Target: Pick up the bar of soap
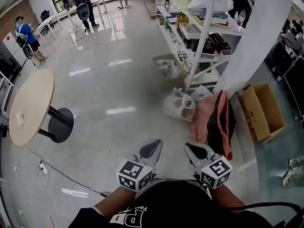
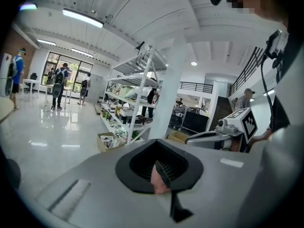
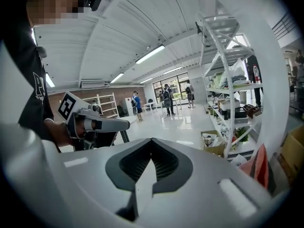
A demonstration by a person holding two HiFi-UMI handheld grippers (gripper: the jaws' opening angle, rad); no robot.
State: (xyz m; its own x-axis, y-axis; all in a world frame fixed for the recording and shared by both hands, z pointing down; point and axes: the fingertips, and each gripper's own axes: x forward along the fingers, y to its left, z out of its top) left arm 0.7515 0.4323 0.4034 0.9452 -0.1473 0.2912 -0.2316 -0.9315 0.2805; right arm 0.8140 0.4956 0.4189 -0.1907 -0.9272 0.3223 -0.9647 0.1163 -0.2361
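No bar of soap shows in any view. In the head view my left gripper point(image 1: 154, 145) and right gripper point(image 1: 190, 148) are held side by side, close to the body, over a glossy grey floor. Both point forward and neither holds anything. The left gripper point(image 2: 161, 167) has its jaws together, and a small pinkish patch shows in the slit between them; I cannot tell what it is. The right gripper point(image 3: 151, 163) is shut with nothing in it. Each gripper view also catches the other tool: the right gripper point(image 2: 213, 137) and the left gripper point(image 3: 102, 124).
A round wooden table point(image 1: 28, 106) stands on the left. Ahead on the right are a white shelf rack point(image 1: 199, 27), a white pillar point(image 1: 256, 37), white bags point(image 1: 179, 104), a pink and dark bag point(image 1: 216, 122) and a cardboard box point(image 1: 261, 110). A cable point(image 1: 61, 175) crosses the floor. People point(image 1: 26, 34) stand far back.
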